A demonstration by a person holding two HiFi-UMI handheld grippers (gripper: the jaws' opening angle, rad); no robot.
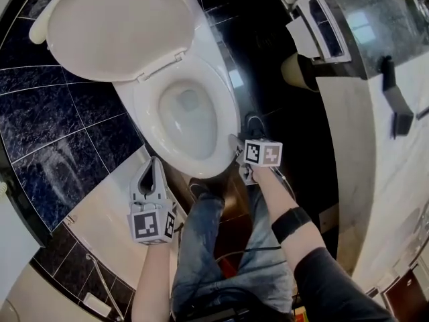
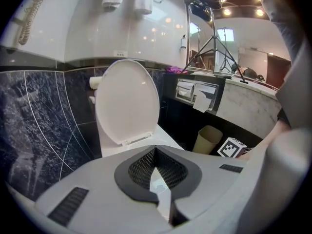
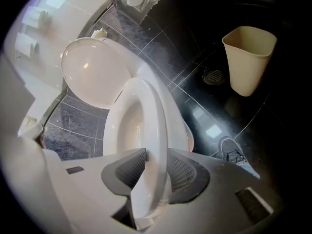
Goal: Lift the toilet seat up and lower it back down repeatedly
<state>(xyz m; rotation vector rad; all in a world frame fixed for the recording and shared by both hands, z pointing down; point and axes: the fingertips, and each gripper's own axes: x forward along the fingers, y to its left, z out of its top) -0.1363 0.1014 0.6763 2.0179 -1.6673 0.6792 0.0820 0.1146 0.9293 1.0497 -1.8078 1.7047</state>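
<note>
**Seat's down, right gripper clamped on the front edge**

So here's the setup. The toilet seat (image 1: 146, 109) lies down over the bowl (image 1: 191, 123), or so close to it that I can't spot a gap from the head view. The lid (image 1: 114, 25) stands open, leaning back against the dark marbled wall tiles (image 1: 47, 106).

The right gripper (image 1: 236, 146) is at the front-right of the rim. In its own view the seat's front edge (image 3: 153, 130) runs straight between the two ribbed pads (image 3: 180, 172), one pad on each side and both pressed up against the white plastic. So that one is pinching the seat.

The left gripper (image 1: 153, 163) hangs off the front-left of the bowl, just beside it and not touching it as far as I can see. Its own view has the jaw tips (image 2: 155, 150) meeting in a point with nothing caught between them, so it's pressed together and empty. That view looks straight at the raised lid (image 2: 126, 101).

Other bits: a beige waste bin (image 3: 249, 57) sits on the glossy black floor (image 3: 204, 38) to the right of the toilet, well apart from it, with a round floor drain (image 3: 213, 76) just beside it. The person's shoe (image 3: 233, 155) is planted near the bowl's front, jeans (image 1: 214, 247) below it in the head view.
</note>
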